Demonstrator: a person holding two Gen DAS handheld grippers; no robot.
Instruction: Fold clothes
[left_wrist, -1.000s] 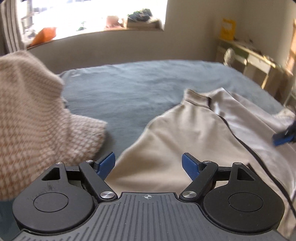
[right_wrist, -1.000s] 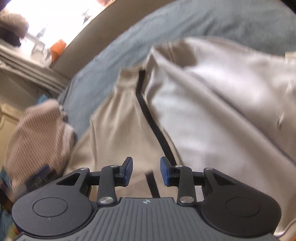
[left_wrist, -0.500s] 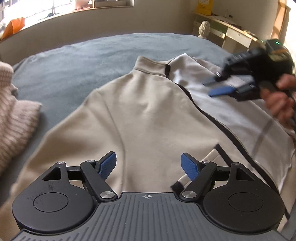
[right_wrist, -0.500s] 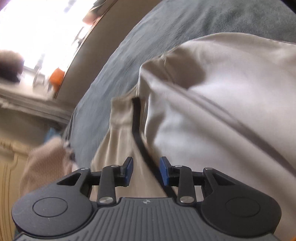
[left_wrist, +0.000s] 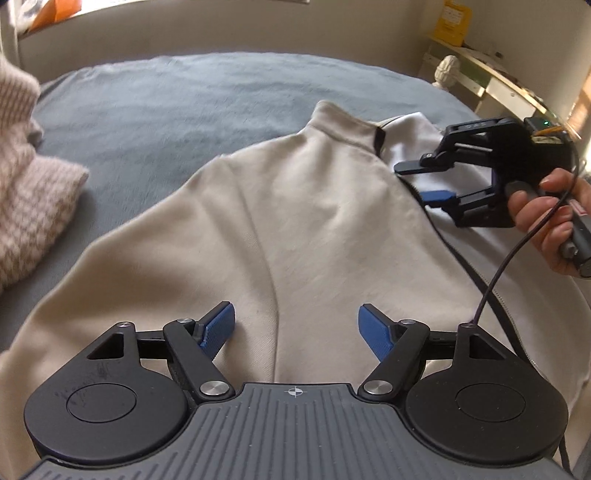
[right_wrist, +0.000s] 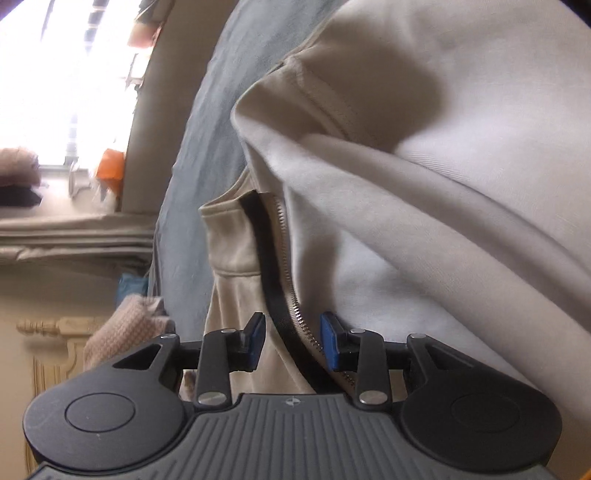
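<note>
On the grey bed (left_wrist: 155, 107) your beige zip jacket (left_wrist: 295, 221) is lying spread, collar pointing away. Your right gripper (right_wrist: 291, 339), jaws part-spread, is straddling its zipper (right_wrist: 273, 280) without pinching; your left gripper (left_wrist: 295, 328), jaws closing on nothing, is hovering over the nearer panel.

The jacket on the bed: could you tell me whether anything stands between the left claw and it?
Nothing visible does. The left claw, closing but with nothing between its pads, hangs right over the jacket; the knit lies off to the side.
</note>
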